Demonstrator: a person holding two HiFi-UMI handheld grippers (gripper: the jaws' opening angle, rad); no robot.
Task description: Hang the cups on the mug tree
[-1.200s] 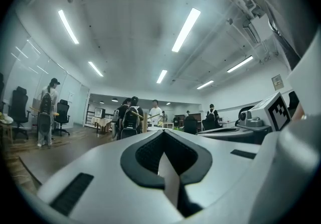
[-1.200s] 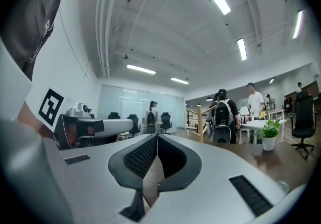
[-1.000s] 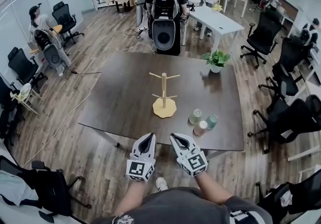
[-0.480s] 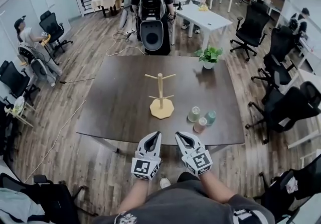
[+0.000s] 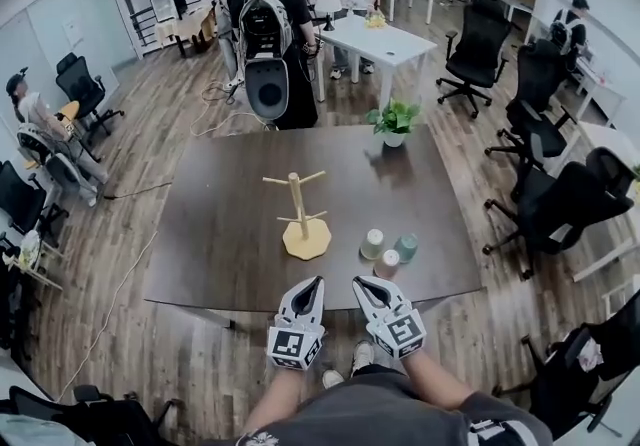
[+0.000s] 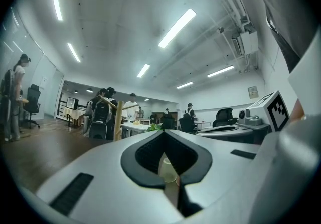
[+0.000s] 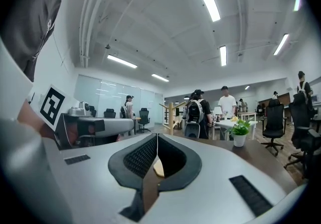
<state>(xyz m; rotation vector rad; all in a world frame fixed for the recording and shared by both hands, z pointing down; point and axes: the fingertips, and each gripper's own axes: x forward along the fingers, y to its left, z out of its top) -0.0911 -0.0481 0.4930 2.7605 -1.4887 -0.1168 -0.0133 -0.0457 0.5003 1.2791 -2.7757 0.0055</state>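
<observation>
Both jaws together (nothing held), left gripper (image 5: 317, 282), right gripper (image 5: 358, 283)

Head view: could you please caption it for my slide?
Left gripper and right gripper, shut, before a dark table bearing a bare wooden mug tree and three pastel cups.

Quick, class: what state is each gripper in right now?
Left gripper: closed, jaws together, holding nothing.
Right gripper: closed, jaws together, holding nothing.
</observation>
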